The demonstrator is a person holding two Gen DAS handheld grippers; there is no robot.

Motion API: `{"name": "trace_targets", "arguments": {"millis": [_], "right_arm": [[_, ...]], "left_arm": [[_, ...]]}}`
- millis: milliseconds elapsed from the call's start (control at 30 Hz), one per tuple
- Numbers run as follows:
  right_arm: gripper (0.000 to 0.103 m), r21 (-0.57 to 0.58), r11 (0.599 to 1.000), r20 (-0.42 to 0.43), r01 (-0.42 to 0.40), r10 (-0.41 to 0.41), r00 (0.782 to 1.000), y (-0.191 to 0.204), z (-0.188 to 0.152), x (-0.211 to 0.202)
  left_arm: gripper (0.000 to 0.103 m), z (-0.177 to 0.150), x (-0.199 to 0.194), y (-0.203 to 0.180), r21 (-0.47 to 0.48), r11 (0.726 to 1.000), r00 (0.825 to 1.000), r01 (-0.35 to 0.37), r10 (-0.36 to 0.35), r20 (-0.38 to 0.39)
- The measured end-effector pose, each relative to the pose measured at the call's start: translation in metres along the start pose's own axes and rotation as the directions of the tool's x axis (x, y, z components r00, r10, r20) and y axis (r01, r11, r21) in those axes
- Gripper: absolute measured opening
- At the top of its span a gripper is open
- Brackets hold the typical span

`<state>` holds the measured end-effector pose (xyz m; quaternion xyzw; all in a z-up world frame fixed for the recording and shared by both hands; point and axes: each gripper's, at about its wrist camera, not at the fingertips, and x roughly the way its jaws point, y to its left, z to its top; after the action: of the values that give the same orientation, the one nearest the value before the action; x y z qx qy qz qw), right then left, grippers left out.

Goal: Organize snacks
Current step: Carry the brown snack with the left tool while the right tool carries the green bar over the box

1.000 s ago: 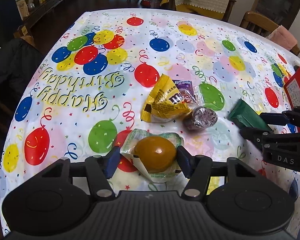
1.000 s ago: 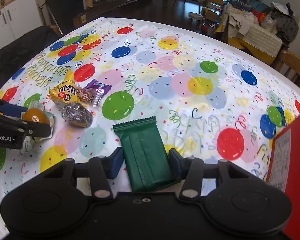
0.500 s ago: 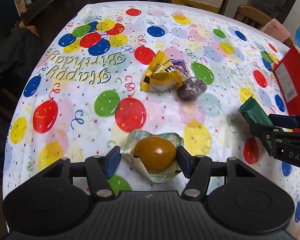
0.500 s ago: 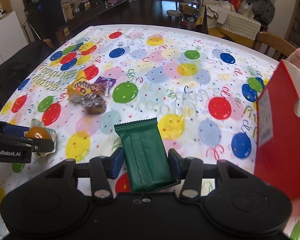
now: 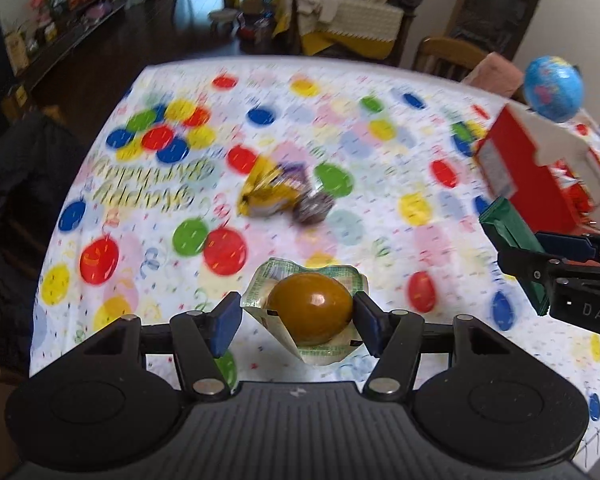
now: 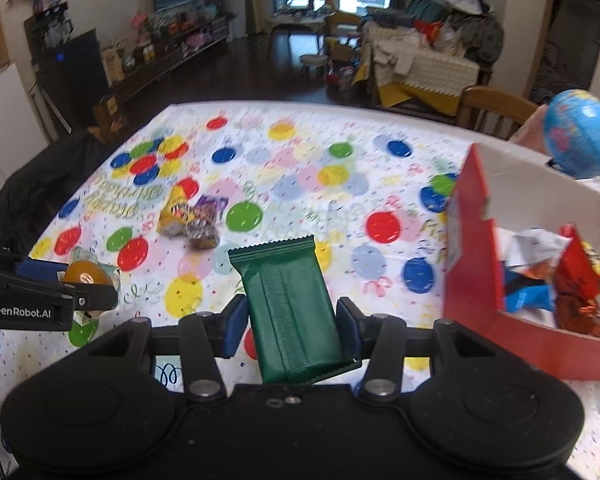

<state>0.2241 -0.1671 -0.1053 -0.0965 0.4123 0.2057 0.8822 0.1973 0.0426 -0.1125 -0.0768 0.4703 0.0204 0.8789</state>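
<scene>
Left wrist view: my left tongs (image 5: 296,318) are clamped on a jelly cup (image 5: 310,308), amber dome in a clear pack w/ green-print film, both blue pads touching its sides. It hangs above the desk (image 5: 148,248), which wears a balloon-print cloth. Cloth is motion-blurred here. Mid-desk I see a small heap: yellow bag (image 5: 262,196), purple wrapper (image 5: 296,172) just behind it, foil-wrapped ball (image 5: 314,208) touching on the right. Far right, my right tongs (image 5: 540,250) come in side-on w/ a green bar (image 5: 508,232) pinched between them, just in front of the red box (image 5: 528,184). Globe (image 5: 554,88) sits behind the box.

Right wrist view: right tongs (image 6: 291,330) grip the green bar (image 6: 288,308) by its long edges, bar pointing away from the cam, tilted a bit, off the desk (image 6: 300,184). Red box (image 6: 472,280) is just right of it, open top, white inside, holding several wrappers: red, blue, white. Left tongs (image 6: 96,286) at the left edge w/ the jelly cup (image 6: 86,274) held. Same heap sits beyond: yellow bag (image 6: 176,212), purple wrapper (image 6: 210,206), foil ball (image 6: 200,234). Globe (image 6: 580,140) at back right, wooden chair (image 6: 496,110) past the desk's far edge.
</scene>
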Motion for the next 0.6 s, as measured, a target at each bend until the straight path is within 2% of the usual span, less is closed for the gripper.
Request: {"name": "trace_targets", "arguments": {"millis": [333, 600], "right_arm": [[0.047, 0.090, 0.992, 0.108, 0.088, -0.098, 0.989, -0.030, 0.005, -0.069], [0.047, 0.138, 0.982, 0.159, 0.128, -0.150, 0.976, -0.077, 0.008, -0.101]], "left_arm": [[0.060, 0.024, -0.050, -0.051, 0.115, 0.990, 0.989, 0.085, -0.098, 0.112], [0.060, 0.045, -0.065, -0.110, 0.182, 0.976, 0.976, 0.116, -0.146, 0.160]]}}
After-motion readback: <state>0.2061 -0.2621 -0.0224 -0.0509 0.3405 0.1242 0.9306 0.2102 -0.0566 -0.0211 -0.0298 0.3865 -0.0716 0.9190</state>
